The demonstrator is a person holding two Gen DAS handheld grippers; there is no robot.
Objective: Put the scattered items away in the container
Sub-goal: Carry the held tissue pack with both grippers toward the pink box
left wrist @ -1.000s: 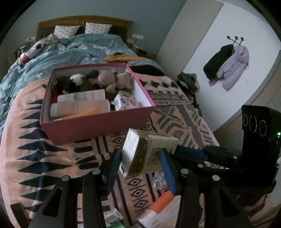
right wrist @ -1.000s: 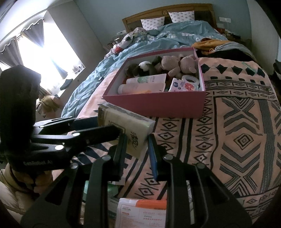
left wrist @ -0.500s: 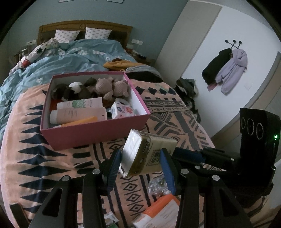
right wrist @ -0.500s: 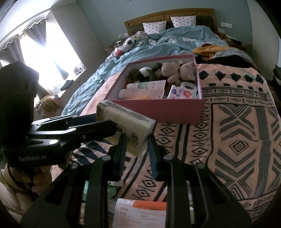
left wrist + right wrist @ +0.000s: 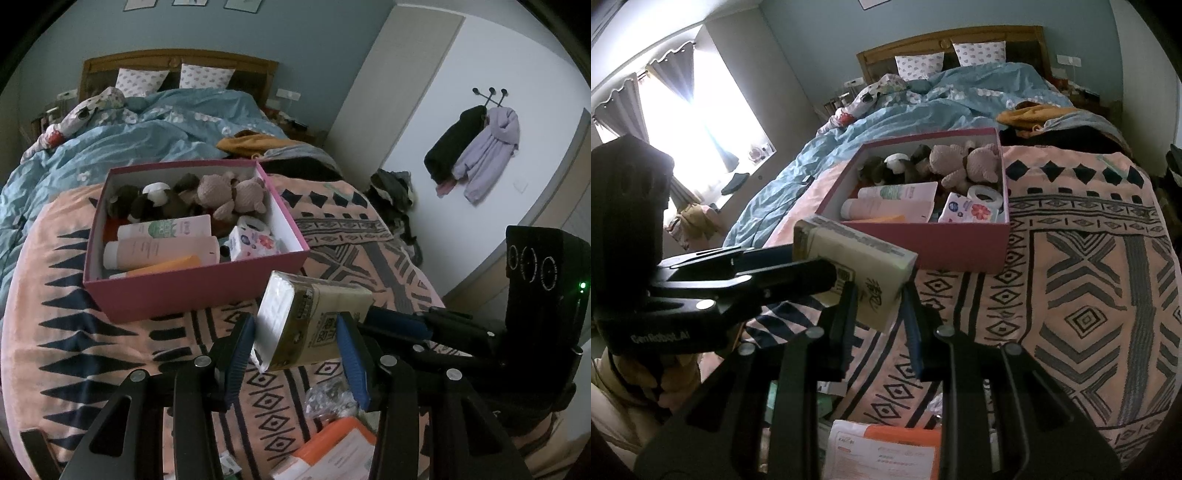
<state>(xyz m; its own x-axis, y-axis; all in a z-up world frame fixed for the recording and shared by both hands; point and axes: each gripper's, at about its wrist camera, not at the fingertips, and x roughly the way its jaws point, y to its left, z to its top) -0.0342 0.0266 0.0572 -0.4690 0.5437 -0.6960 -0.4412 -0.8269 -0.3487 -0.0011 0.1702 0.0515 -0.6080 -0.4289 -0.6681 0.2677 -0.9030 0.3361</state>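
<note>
A tan tissue pack (image 5: 310, 321) is held in the air above the patterned blanket, in front of the pink box (image 5: 192, 291). My left gripper (image 5: 295, 354) is shut on the pack's near end. My right gripper (image 5: 879, 314) is shut on its other end (image 5: 857, 266), coming in from the right in the left wrist view. The box (image 5: 960, 247) holds plush toys, lotion tubes, a tape roll and a floral tissue pack.
An orange-and-white packet (image 5: 332, 454) and a crinkled clear bag (image 5: 328, 398) lie on the blanket below the grippers. The packet also shows in the right wrist view (image 5: 882, 450). A blue duvet (image 5: 129, 136) covers the far bed. Clothes hang on the right wall (image 5: 476, 144).
Both grippers have lifted the tissue pack higher above the blanket. The box now sits lower and farther in both views.
</note>
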